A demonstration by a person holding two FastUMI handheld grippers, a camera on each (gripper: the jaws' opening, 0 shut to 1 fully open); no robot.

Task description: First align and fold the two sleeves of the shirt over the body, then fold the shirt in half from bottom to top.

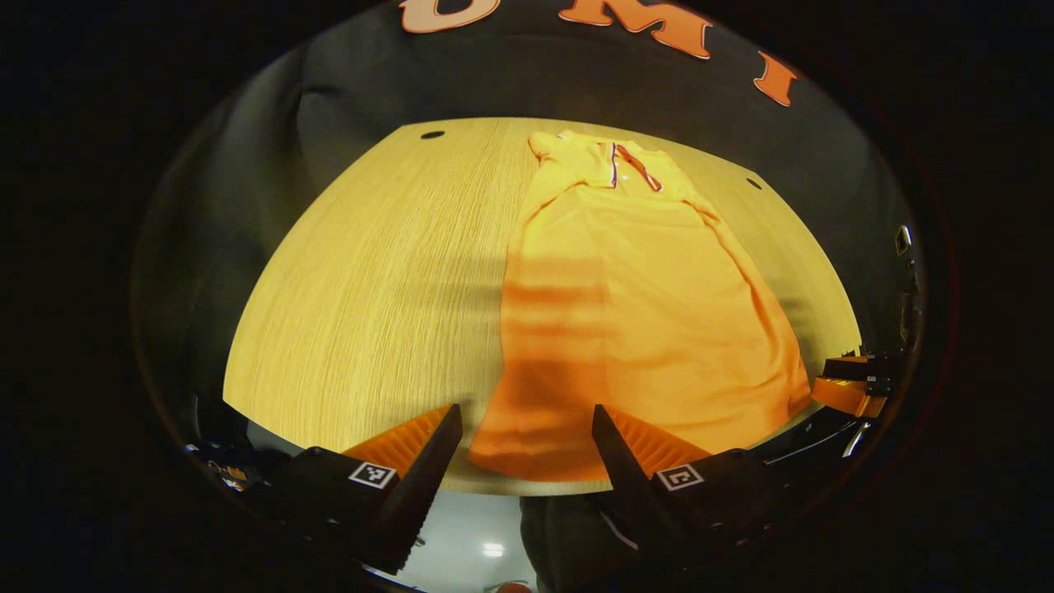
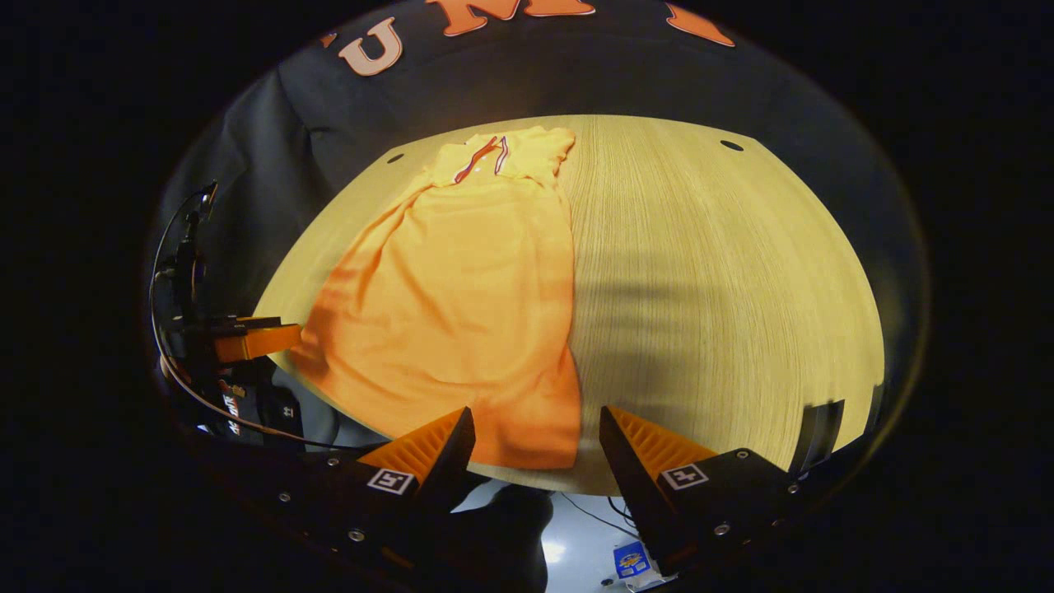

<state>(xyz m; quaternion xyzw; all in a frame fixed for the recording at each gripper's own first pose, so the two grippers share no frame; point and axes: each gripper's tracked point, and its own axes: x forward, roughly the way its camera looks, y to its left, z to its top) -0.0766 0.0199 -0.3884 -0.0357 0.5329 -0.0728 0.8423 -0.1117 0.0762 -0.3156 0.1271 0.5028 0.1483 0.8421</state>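
Observation:
An orange polo shirt (image 1: 642, 305) lies lengthwise on the wooden table (image 1: 379, 280), collar far, hem at the near edge. Both sleeves are folded in over the body, so it forms a long narrow shape. My left gripper (image 1: 527, 428) hovers open above the hem's left corner, nothing between its fingers. In the right gripper view the same shirt (image 2: 461, 305) has its hem's right corner just beyond my right gripper (image 2: 537, 428), which is also open and empty. The right gripper (image 1: 852, 383) appears at the right edge of the left gripper view; the left gripper (image 2: 247, 338) appears at the left of the right gripper view.
The round table (image 2: 725, 288) has bare wood on either side of the shirt and small dark holes (image 1: 431, 134) near its far rim. Black cloth walls surround it. Below the near edge lies a pale floor with cables (image 2: 189, 272) at the left.

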